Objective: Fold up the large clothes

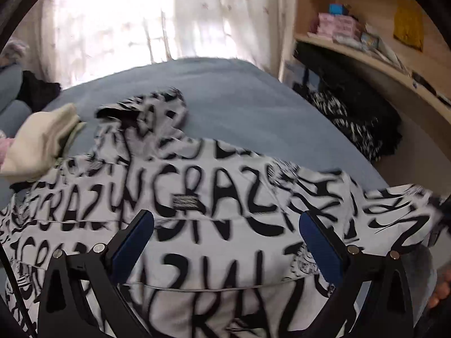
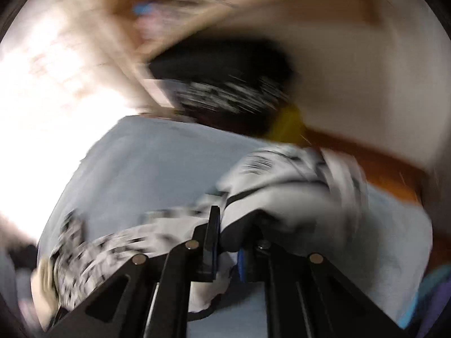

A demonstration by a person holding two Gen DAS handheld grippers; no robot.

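Note:
A large white garment (image 1: 220, 174) printed all over with black lettering lies spread across the blue-grey bed (image 1: 239, 98). In the left wrist view my left gripper (image 1: 225, 215) hangs over its middle, open, with the blue pads (image 1: 135, 242) wide apart and nothing pinched. The right wrist view is heavily blurred. There my right gripper (image 2: 229, 225) is shut on a bunched fold of the same garment (image 2: 282, 191). The cloth drapes over the right finger and hides its tip, above the bed (image 2: 157, 163).
A stack of cream folded clothes (image 1: 42, 140) sits at the bed's left. A dark clothes pile (image 1: 352, 118) lies beyond the right edge, under a wooden shelf (image 1: 366, 42) with small items. Bright curtains (image 1: 126, 22) hang behind. Fingers of a hand (image 1: 439, 290) show at lower right.

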